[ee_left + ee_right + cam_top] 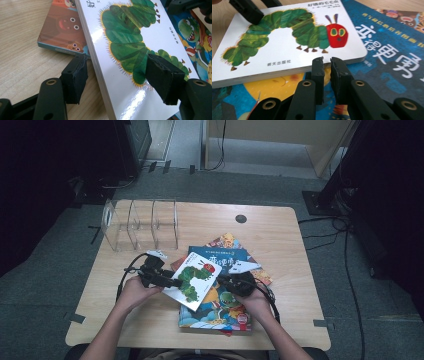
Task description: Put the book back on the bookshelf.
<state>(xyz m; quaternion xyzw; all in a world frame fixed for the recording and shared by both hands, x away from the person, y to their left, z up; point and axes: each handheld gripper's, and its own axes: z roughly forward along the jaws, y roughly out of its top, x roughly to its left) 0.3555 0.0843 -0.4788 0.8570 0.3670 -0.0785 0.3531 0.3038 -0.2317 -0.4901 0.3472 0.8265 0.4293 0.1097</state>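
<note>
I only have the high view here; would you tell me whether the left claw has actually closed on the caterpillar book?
Observer: Not yet. The left claw straddles the caterpillar book's long edge. One pad is over the cover and the other stands apart from the edge.
Operator: Thank you. What is the right claw doing?
Observer: The right claw is nearly closed with nothing between its jaws. Its tips are at the book's opposite edge.
Operator: Is the book lying flat?
Observer: It appears tilted. The edge by the left claw stands above the tabletop and overlaps a brown-covered book.
</note>
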